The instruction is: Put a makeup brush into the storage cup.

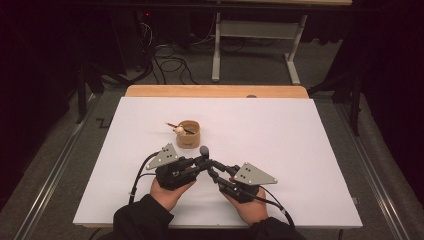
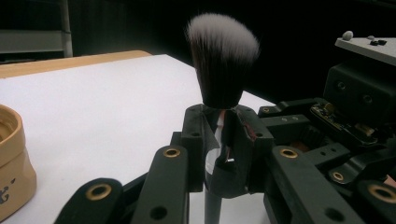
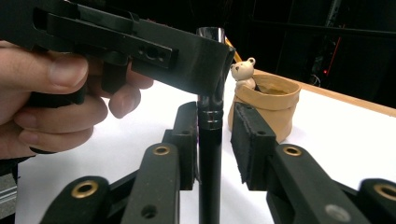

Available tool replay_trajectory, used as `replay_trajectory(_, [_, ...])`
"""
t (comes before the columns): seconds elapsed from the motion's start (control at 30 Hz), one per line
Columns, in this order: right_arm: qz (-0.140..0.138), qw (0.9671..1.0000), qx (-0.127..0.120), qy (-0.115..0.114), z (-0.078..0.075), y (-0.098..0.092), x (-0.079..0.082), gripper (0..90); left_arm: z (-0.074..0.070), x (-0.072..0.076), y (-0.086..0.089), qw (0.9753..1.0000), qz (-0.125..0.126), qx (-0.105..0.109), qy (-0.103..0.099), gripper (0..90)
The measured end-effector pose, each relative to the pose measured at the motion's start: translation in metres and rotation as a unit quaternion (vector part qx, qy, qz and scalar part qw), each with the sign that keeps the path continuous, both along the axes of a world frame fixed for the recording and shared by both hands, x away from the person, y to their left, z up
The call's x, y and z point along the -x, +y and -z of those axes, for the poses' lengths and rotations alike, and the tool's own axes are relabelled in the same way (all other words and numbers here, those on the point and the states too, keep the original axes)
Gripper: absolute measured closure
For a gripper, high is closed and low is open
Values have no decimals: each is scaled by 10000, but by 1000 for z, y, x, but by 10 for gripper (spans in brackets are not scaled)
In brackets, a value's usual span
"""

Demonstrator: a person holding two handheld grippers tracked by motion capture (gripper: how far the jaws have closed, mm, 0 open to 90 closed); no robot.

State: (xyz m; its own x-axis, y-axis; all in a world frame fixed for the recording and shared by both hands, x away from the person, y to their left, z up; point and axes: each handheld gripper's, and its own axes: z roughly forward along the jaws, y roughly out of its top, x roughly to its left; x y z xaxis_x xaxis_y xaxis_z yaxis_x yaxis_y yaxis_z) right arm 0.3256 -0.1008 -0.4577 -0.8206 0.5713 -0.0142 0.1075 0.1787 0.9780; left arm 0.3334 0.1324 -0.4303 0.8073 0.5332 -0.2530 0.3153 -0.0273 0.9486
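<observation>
Both grippers are black, the left gripper [image 1: 200, 162] and right gripper [image 1: 214, 172] each topped by a grey three-cornered plate, with brass-ringed screw holes, trailing black cables; dark sleeves cover the forearms.

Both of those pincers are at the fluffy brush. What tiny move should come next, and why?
Probably close the right tool on the brush. Its jaws stand on either side of the black handle with a gap showing, while the left tool clamps the brush higher up, so a handover looks ready.
</observation>
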Motion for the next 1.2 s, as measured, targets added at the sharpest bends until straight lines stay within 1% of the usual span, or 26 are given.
replay_trajectory(0.43, [-27,9998,121,144,3,1,-1,690,-1,0,3,10000,-54,14,-32,757])
replay_trajectory(0.8, [-71,9989,363,276,11,2,-1,692,-3,0,7,9999,-107,50,-68,758])
replay_trajectory(1.07, [-53,9980,497,381,17,4,-3,718,-4,1,9,9999,-100,61,-78,757])
replay_trajectory(1.2, [-72,9978,526,402,19,4,-3,754,-4,1,8,9999,-102,63,-80,758])
